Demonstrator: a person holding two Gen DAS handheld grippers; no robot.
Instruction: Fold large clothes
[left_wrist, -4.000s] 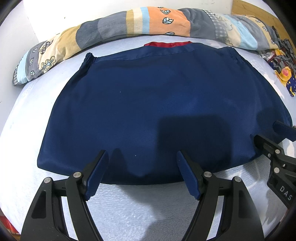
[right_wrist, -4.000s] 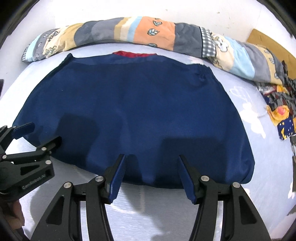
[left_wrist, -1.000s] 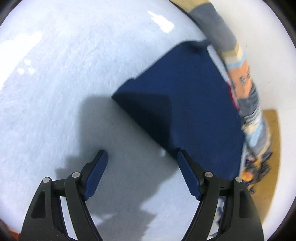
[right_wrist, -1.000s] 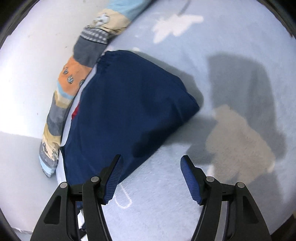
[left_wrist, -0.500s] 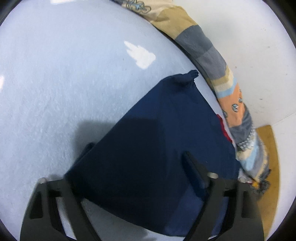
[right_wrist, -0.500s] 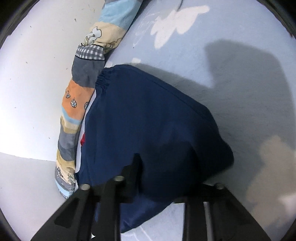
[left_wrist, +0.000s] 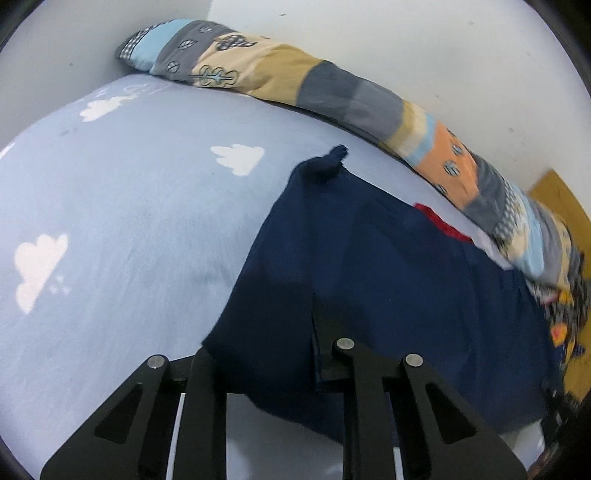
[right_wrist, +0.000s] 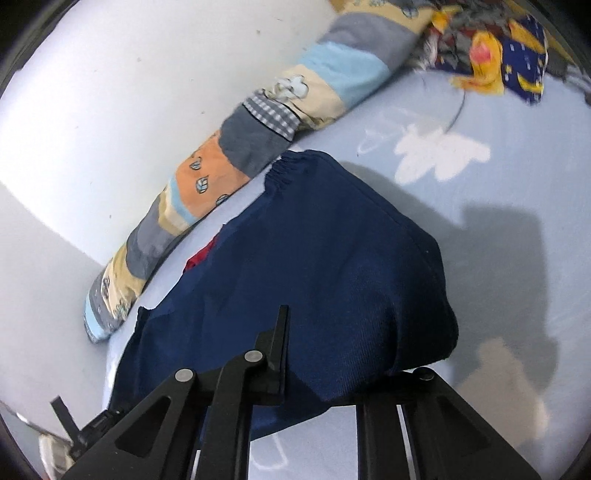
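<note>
A navy garment (left_wrist: 388, 277) lies spread on the bed, with a red lining (left_wrist: 443, 225) showing at its far waistband. My left gripper (left_wrist: 262, 343) has the garment's near left corner between its fingers. Its jaws are closing and pinch the cloth, which is raised off the sheet. In the right wrist view the same navy garment (right_wrist: 332, 258) drapes over my right gripper (right_wrist: 343, 350). Its jaws are closing on the near right corner, and the cloth hides the right finger. The red lining (right_wrist: 201, 258) peeks out at the far edge.
A long patchwork bolster (left_wrist: 332, 92) runs along the white wall behind the garment. The light blue sheet (left_wrist: 110, 221) has white cloud prints. A heap of colourful clothes (right_wrist: 491, 55) lies at the far right, by a wooden board (left_wrist: 561, 199).
A second ago both grippers stood wide open beside the garment's corners. Both have since closed on those corners, rolled and risen, and the cloth lifts with them.
</note>
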